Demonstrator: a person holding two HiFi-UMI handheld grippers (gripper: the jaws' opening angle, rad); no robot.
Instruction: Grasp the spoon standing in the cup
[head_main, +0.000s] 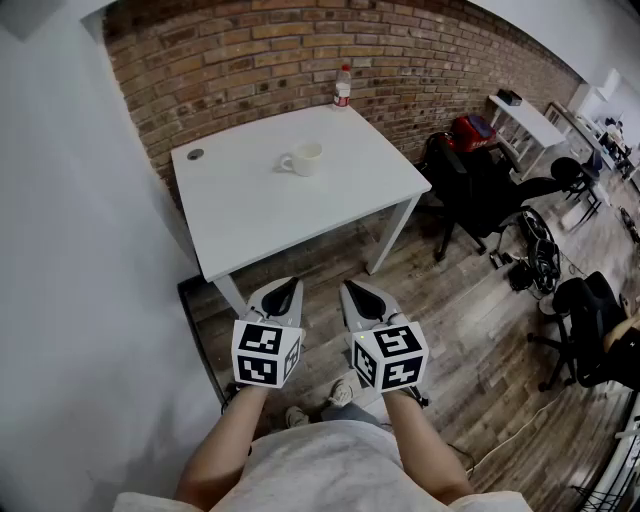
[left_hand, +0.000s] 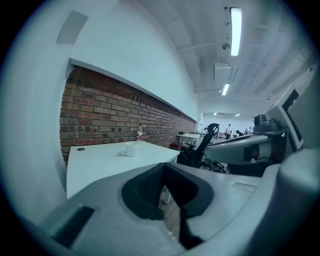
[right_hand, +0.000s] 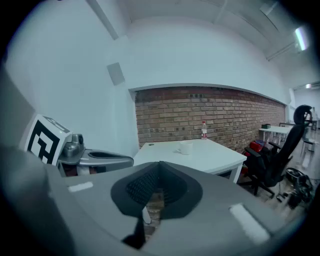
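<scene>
Your left gripper (head_main: 288, 283) and right gripper (head_main: 350, 288) hang short of the white table (head_main: 250, 215), jaws closed on nothing; the cup (head_main: 303, 158) sits mid-table, well apart from both, its spoon too small to make out; a bottle (head_main: 342, 87) stands by the brick wall (head_main: 250, 50); there are office chairs (head_main: 480, 190) on the wood floor (head_main: 470, 310) to your right.

We find the surface (head_main: 270, 215) bare between its near edge and the cup (head_main: 303, 158), so approach from the front is open. A bottle (head_main: 343, 86) stands well behind the cup, by the brick wall (head_main: 250, 60). A white wall (head_main: 70, 250) closes the left side; office chairs (head_main: 472, 188) stand right of the surface.
</scene>
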